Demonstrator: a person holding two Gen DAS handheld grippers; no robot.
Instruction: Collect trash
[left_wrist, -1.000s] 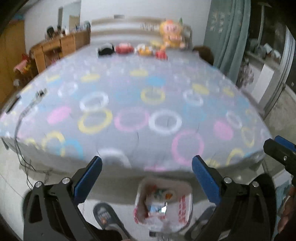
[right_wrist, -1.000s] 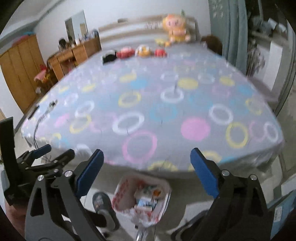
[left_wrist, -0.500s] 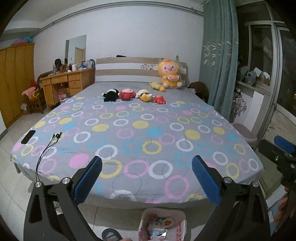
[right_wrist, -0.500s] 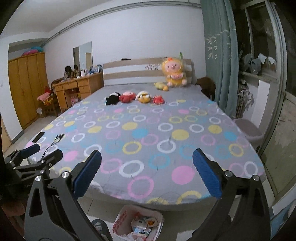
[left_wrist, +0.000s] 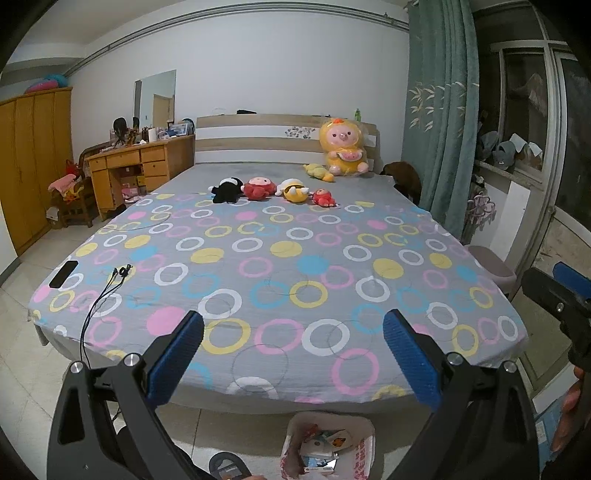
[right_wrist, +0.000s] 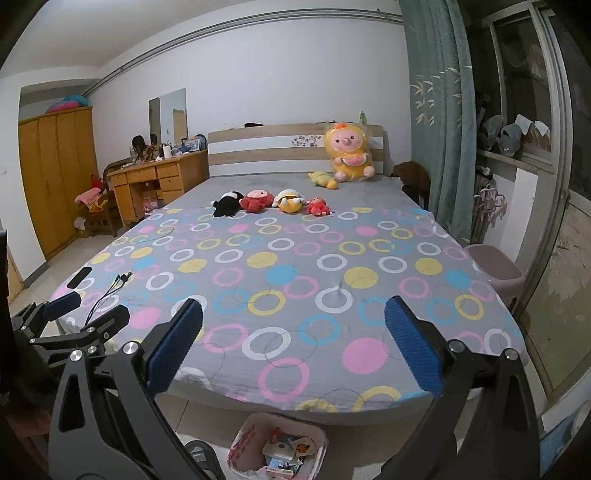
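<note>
A white trash bag with red print (left_wrist: 364, 452) sits open on the floor at the foot of the bed, with wrappers and cartons inside. It shows at the bottom edge of both views, and in the right wrist view the trash bag (right_wrist: 236, 448) lies below and between the fingers. My left gripper (left_wrist: 293, 332) is open and empty, held above the bag and facing the bed. Just as wide open and empty is my right gripper (right_wrist: 293, 317). Each gripper appears at the edge of the other's view: the right gripper (left_wrist: 561, 291) and the left gripper (right_wrist: 74, 314).
The bed (left_wrist: 295, 258) has a grey sheet with coloured rings. On it lie a black phone (left_wrist: 63, 274), an earphone cable (left_wrist: 107, 291) and several plush toys (left_wrist: 258, 188). A slipper (right_wrist: 201, 458) lies beside the bag. A pink stool (right_wrist: 495, 266) stands on the right, a wooden desk (left_wrist: 144, 166) on the left.
Both grippers have lifted and tilted up from the bag toward the bed. The bag has slid to the bottom edge of both views. Both stay open.
</note>
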